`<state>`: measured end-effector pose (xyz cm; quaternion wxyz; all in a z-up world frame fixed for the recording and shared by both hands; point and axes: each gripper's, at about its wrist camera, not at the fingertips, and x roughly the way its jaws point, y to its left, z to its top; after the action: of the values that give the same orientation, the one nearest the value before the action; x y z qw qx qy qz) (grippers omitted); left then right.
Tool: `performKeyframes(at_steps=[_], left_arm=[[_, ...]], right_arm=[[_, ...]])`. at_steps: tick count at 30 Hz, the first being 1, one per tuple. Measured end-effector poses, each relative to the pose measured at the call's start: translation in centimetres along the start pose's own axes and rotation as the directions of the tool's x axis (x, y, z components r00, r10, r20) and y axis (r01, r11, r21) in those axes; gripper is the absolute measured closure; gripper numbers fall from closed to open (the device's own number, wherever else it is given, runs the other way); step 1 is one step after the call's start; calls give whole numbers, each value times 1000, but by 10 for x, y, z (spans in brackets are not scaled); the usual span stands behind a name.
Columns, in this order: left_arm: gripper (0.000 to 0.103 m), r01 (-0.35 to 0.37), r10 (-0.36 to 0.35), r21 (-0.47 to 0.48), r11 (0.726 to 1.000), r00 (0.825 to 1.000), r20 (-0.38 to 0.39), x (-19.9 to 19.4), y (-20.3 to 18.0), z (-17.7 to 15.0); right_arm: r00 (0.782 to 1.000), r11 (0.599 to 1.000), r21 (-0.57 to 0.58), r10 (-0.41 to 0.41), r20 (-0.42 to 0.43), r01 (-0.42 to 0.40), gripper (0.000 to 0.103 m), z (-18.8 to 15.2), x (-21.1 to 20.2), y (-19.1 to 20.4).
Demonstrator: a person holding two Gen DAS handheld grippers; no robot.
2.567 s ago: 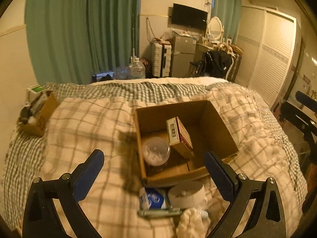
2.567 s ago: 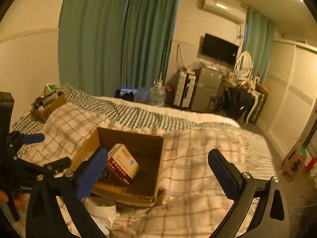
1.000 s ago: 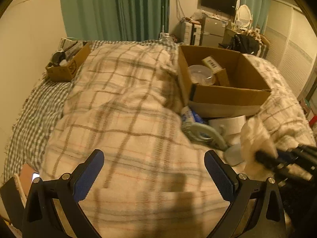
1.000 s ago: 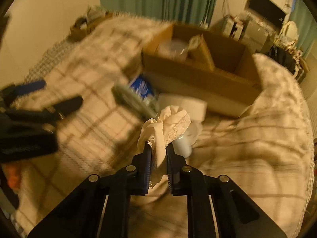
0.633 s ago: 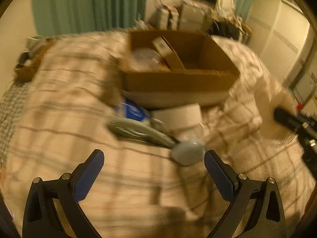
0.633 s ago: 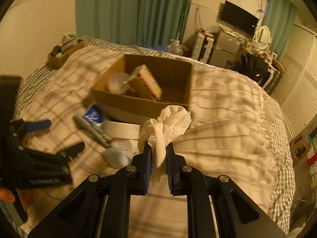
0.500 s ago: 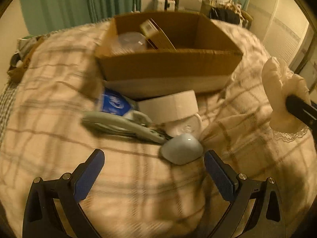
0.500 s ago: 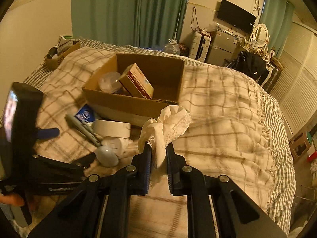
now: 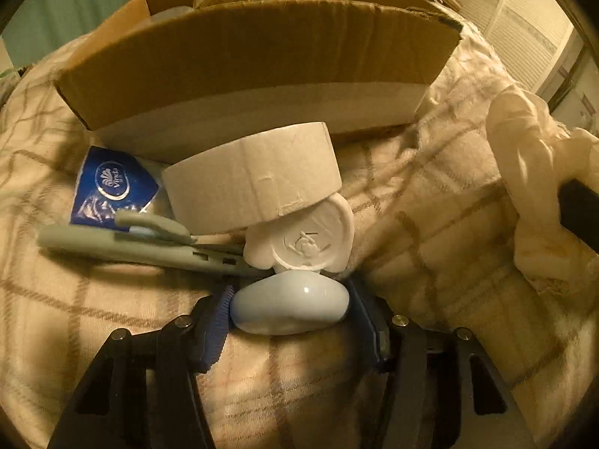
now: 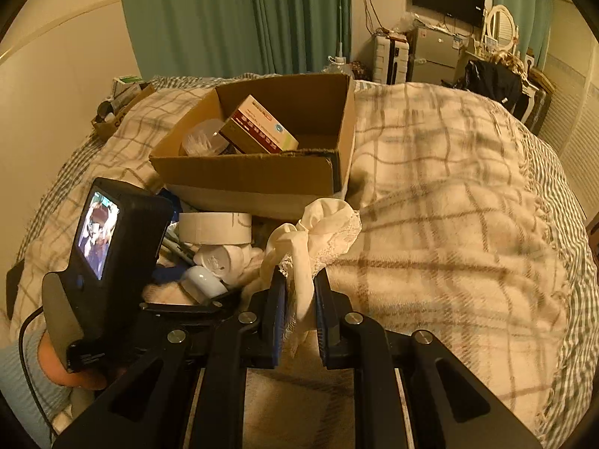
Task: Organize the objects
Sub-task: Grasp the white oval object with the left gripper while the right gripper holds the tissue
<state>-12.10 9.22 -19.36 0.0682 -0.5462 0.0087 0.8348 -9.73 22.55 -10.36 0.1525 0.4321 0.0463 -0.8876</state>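
Left wrist view: the left tongs [image 9: 290, 308] were spread wide half a second ago, now they've dropped and closed around the pale blue egg-shaped thing [image 9: 290, 308] on the bed, so that pickup looks underway. Right tongs [image 10: 299, 299] still pinch the cream lace cloth [image 10: 314, 232], held up just short of the cardboard box [image 10: 247, 176]. Box holds a red-and-white carton [image 10: 258, 125] and a clear tub [image 10: 204, 138]. Tape roll [image 9: 254, 179] and Vinda tissue pack [image 9: 112, 187] sit outside.
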Motion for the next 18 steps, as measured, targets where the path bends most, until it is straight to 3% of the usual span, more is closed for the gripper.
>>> performKeyframes(at_steps=[6, 11, 14, 18], left_arm=[[45, 5, -3, -25, 1000, 998, 59, -37, 2, -18], [45, 29, -18, -81, 996, 990, 138, -81, 10, -32], [45, 25, -13, -65, 998, 983, 184, -107, 9, -38], [45, 39, -25, -56, 998, 970, 243, -137, 20, -26]], right_arm=[[999, 999, -22, -47, 26, 47, 90, -2, -16, 7], [997, 998, -25, -51, 51, 53, 90, -7, -41, 16], [996, 997, -36, -59, 70, 61, 90, -10, -56, 24], [992, 996, -54, -63, 109, 69, 90, -9, -81, 34]])
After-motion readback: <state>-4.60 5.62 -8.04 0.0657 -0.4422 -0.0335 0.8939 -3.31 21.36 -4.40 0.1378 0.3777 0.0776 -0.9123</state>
